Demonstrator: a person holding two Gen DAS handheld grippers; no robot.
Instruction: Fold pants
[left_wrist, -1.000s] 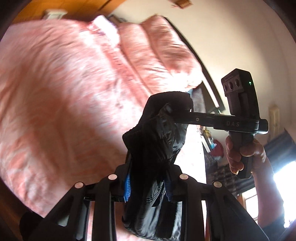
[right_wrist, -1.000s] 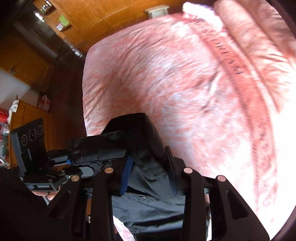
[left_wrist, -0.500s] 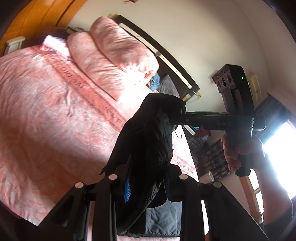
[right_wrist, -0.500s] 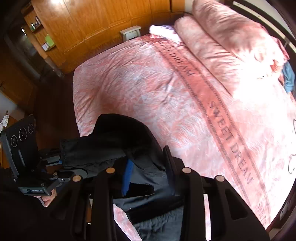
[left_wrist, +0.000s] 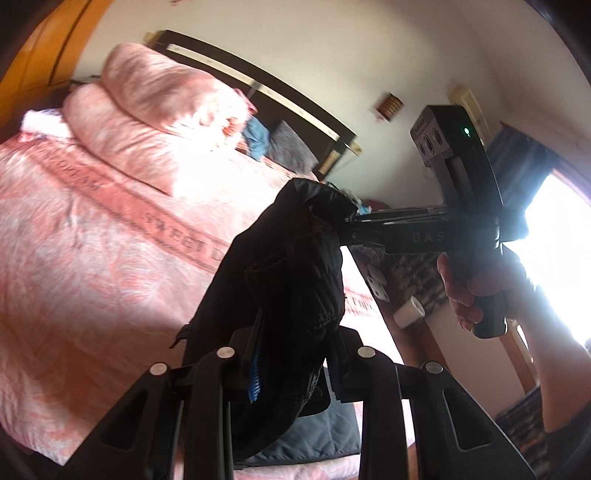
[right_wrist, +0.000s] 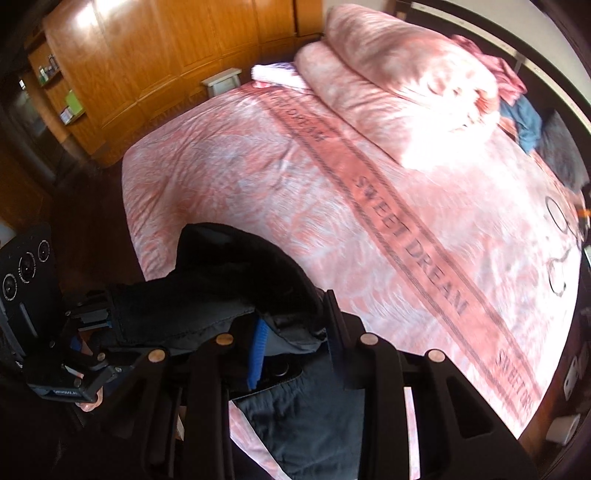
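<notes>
Black pants held up off the bed, bunched between both tools; lower part of the garment trails down onto the pink "SWEET DREAM" bedspread near the bed's near edge, seen in the right wrist view as a grey-black panel under the fingers. Left gripper clamped on a thick wad of the fabric, blue pad visible against the cloth. Right gripper likewise clenched on a fold, cloth pressed between its fingers. Each tool shows in the other's view: right one comes in level from the side, its tips buried in the top of the bundle, the person's hand wrapped round the handle; left one sits low and to the side, tips in the cloth. Fabric judged light, soft, somewhat slick and padded-looking, with no stiffness of its own: it will sag and slide wherever unsupported. Best hold probably at waistband corners or hems, pinching a single flat layer, not a wad. Pillows stacked at the headboard end, well apart from the pants.
</notes>
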